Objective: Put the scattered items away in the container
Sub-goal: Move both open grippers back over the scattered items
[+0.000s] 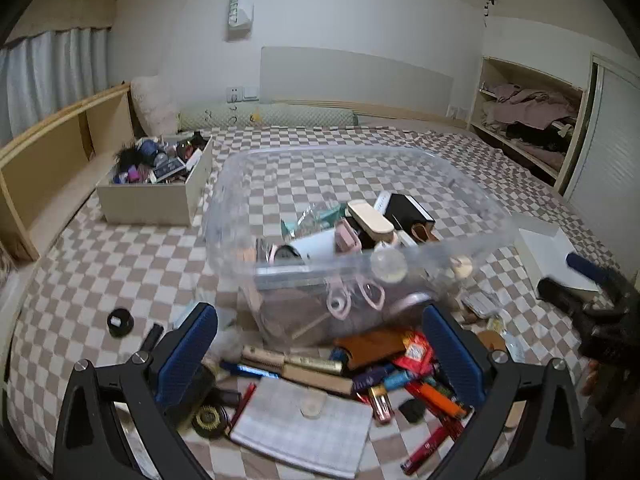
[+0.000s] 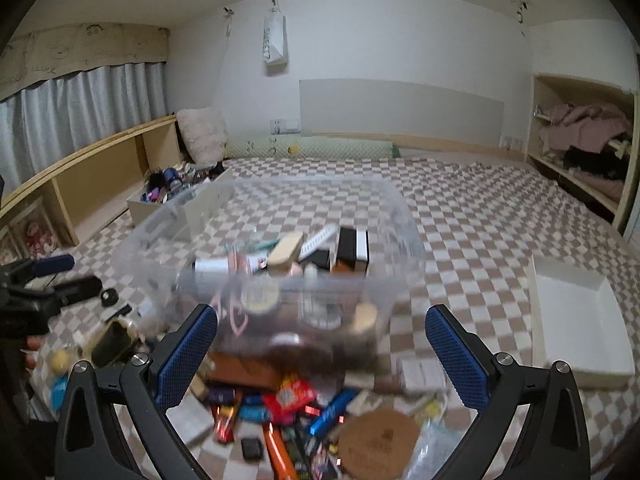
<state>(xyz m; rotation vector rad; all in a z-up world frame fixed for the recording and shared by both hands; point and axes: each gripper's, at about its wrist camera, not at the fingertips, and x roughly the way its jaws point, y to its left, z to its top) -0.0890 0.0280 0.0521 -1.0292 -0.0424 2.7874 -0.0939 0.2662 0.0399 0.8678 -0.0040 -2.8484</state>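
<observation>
A clear plastic container (image 1: 224,216) stands on the checkered bed, partly filled with small items; it also shows in the right wrist view (image 2: 412,248). A heap of scattered items lies in front of it: a grey notebook (image 1: 304,432), an orange lighter (image 1: 438,398), a red packet (image 1: 414,354), gold tubes (image 1: 292,360). The right wrist view shows a round cork coaster (image 2: 378,442) and a blue tube (image 2: 332,408). My left gripper (image 1: 320,348) is open and empty above the heap. My right gripper (image 2: 322,348) is open and empty above the heap, and shows at the right edge of the left view (image 1: 600,304).
A cream box (image 1: 148,204) full of items stands at the back left by a wooden shelf (image 1: 52,160). A white tray (image 2: 580,316) lies to the right. A black round cap (image 1: 120,322) lies at the left. Open cupboard shelves with clothes (image 1: 528,116) are at the far right.
</observation>
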